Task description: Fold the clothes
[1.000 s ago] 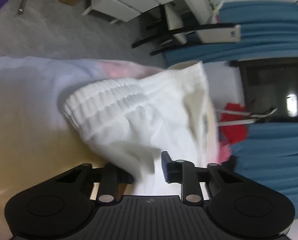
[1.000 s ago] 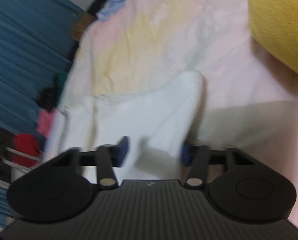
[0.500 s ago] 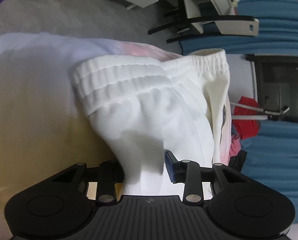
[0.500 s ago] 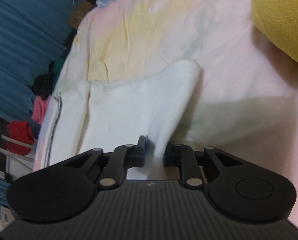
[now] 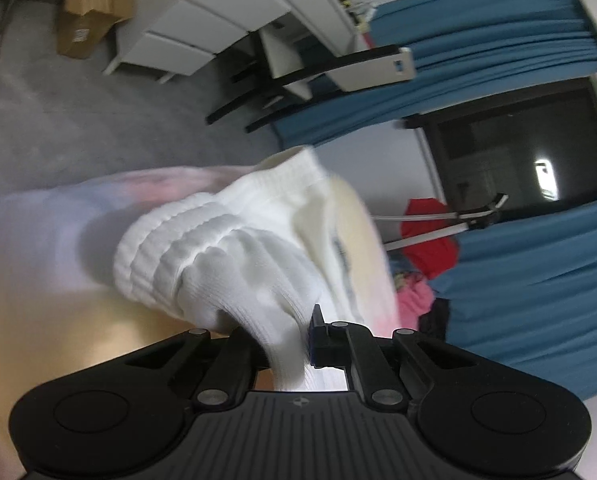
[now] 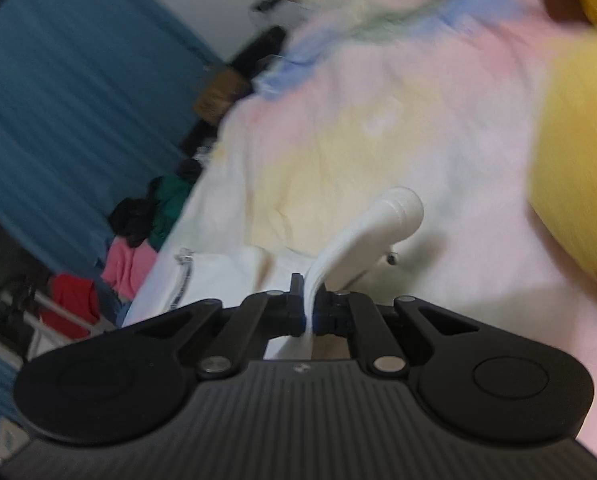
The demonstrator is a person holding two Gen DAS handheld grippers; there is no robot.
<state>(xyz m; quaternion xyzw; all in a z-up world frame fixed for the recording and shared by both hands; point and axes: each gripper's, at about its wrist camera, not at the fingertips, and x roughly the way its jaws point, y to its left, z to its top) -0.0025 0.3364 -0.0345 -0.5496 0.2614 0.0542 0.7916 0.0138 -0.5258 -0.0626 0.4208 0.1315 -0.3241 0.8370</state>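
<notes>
Ribbed white garment (image 5: 234, 256) newly lifted, bunched

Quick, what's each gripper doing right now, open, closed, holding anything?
Left gripper: shut on the white garment.
Right gripper: shut on the same white garment.
</notes>
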